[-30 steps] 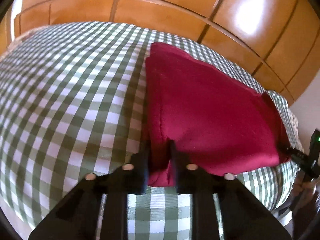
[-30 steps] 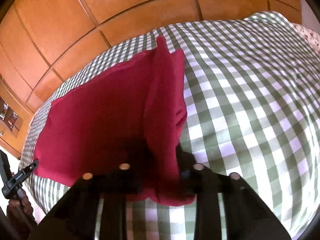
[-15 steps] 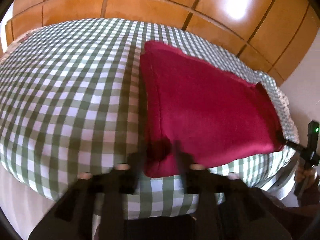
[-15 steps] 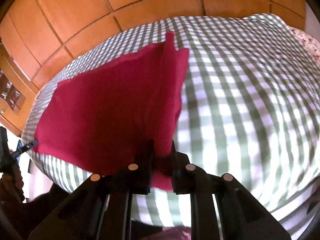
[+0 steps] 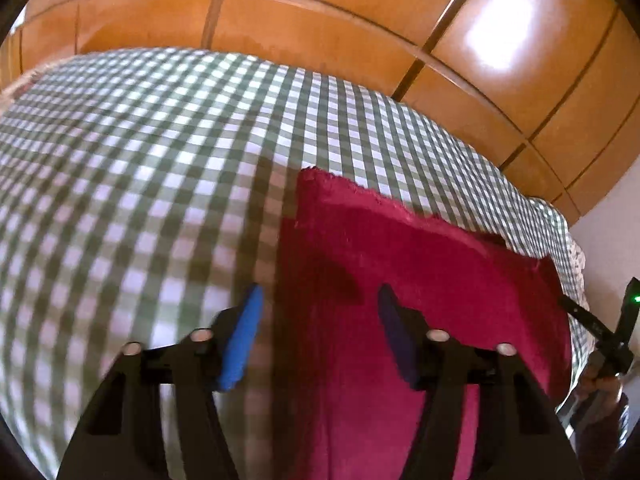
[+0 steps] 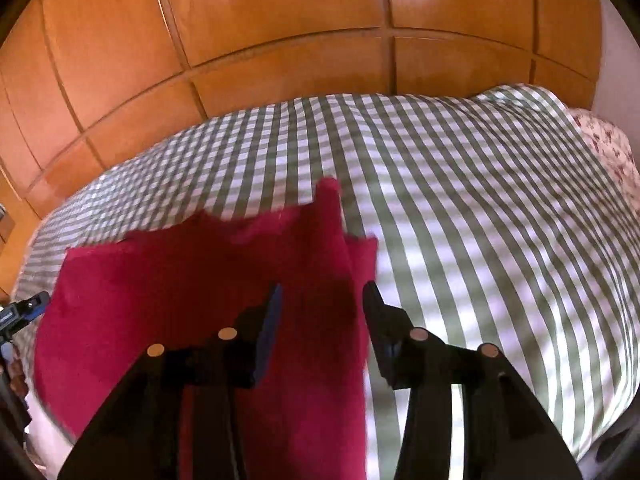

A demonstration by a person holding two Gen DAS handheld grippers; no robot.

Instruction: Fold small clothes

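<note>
Both grippers spread wide here, nothing pinched between the fingers. The left gripper [image 5: 320, 304] hangs over the cloth's [image 5: 420, 280] left edge: its blue left pad [image 5: 240, 340] sits over the checks, the dark right pad over the red. The cloth is a deep crimson piece, fuzzy in texture, lying on the green-and-white checked cover [image 5: 140, 160] toward its near edge. Its far edge runs ragged and uneven, with a raised corner at the far left. From the right wrist view, the right gripper [image 6: 322, 300] straddles the cloth's [image 6: 180, 300] right side, where a narrow strip stands up as a ridge and pokes out past the far edge. A dark shadow falls on the red between the fingers. Orange wooden panels [image 6: 280, 40] rise behind the cover, and a floral fabric [image 6: 608, 148] shows at far right
</note>
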